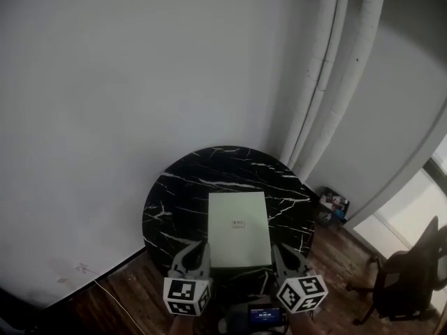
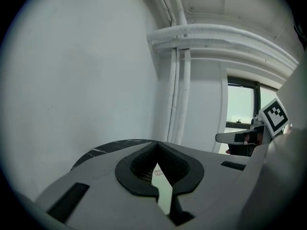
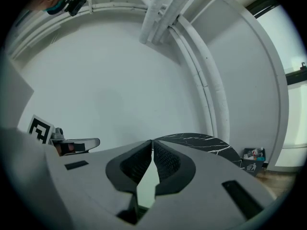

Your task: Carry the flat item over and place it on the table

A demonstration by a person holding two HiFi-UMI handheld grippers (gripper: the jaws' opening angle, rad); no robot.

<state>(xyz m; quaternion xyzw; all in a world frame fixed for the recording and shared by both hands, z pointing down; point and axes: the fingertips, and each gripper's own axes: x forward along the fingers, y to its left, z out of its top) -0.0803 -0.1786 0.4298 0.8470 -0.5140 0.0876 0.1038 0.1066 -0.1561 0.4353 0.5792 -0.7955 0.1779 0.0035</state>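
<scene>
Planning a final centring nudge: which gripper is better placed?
Right, probably. The flat item lies slightly right of the table's middle. The right gripper, shut, sits by its near right corner and could push it left. The left gripper, also shut, is on the wrong side.

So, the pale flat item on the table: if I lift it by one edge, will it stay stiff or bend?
The flat item probably stays stiff: its edges look straight and it lies level on the round table. It looks thin, so it is likely light for its area. On that smooth marble-patterned top it may slide readily if pushed.
</scene>
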